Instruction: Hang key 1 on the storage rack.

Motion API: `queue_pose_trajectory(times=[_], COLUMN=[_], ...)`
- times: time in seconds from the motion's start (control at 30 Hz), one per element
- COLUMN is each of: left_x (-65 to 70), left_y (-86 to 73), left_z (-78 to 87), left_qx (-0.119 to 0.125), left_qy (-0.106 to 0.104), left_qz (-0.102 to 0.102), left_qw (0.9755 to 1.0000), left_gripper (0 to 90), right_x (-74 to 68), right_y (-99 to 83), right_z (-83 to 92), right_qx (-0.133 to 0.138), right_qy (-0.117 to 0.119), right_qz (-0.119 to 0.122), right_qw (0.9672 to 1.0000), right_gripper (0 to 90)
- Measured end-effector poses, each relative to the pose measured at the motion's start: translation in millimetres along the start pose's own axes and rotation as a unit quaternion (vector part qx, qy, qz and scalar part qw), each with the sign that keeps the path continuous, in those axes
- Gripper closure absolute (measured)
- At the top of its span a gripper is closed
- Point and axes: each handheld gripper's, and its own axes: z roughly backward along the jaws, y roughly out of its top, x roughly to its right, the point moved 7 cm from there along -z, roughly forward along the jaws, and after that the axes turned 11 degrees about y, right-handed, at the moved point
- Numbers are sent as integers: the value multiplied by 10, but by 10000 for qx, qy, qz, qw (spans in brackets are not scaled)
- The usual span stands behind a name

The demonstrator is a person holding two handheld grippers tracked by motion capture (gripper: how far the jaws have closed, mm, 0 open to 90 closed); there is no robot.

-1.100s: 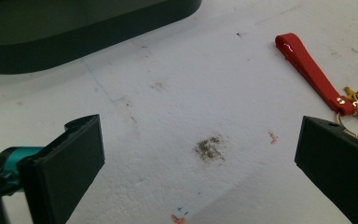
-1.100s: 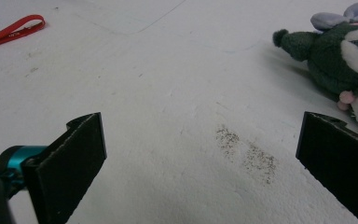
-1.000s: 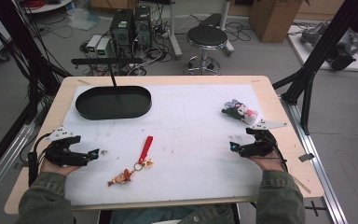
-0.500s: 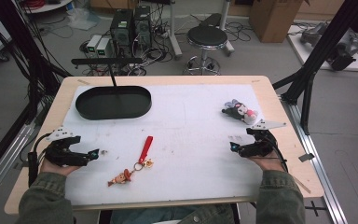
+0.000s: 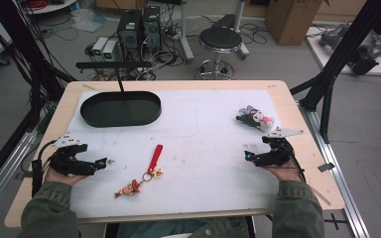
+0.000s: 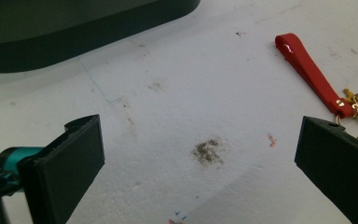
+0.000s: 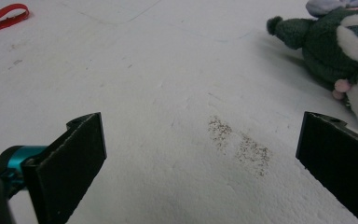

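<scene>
Both hand-held grippers, left (image 5: 101,162) and right (image 5: 248,157), rest low, jaws wide.

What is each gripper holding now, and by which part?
Nothing. The left gripper and the right gripper are both open, resting apart from the keychain and plush toy.

We count two grippers: the left gripper (image 5: 101,162) and the right gripper (image 5: 248,157), one in each hand. Each has two black jaws, so we see four jaws in all. On the table (image 5: 203,87) we count one white mat (image 5: 203,129), one black tray (image 5: 121,108), one keychain (image 5: 144,172) with one red strap and one small figure, and one plush toy (image 5: 254,119). Behind the table we see one stool (image 5: 220,38).
</scene>
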Motion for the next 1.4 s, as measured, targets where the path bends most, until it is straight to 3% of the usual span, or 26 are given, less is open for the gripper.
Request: queue_pose_trajectory(times=[0.4, 0.5, 0.6, 0.63, 0.83, 1.07, 1.23, 1.4], left_x=[253, 362, 429, 507, 717, 837, 913, 1013], left_y=[215, 272, 286, 296, 369, 432, 478, 450], left_z=[-156, -243, -302, -356, -513, -637, -726, -824], left_qx=[-200, -397, -531, -668, -796, -932, -1022, -1239], left_qy=[-90, -26, -104, -190, -317, -318, -272, -220], left_qz=[-235, -375, -339, -378, -558, -611, -764, -944], left_qw=[9995, 9985, 9980, 9969, 9948, 9933, 9915, 9876], left_gripper=[18, 17, 17, 17, 17, 17, 17, 17], right_x=[5, 9, 8, 7, -1, 2, -11, -10], right_y=[7, 9, 11, 16, 21, 34, 41, 50], right_z=[-30, -24, -19, -13, -15, 11, 10, 13], right_qx=[2, 9, 17, 43, 60, 135, 159, 182], right_qy=[2, -26, -26, -30, -20, -10, 2, 18], right_qz=[55, 94, 82, 92, 86, 61, 58, 61], right_qw=[10000, 10000, 10000, 9999, 9999, 9999, 9999, 9998], right_gripper=[4, 4, 5, 4, 5, 5, 5, 5])
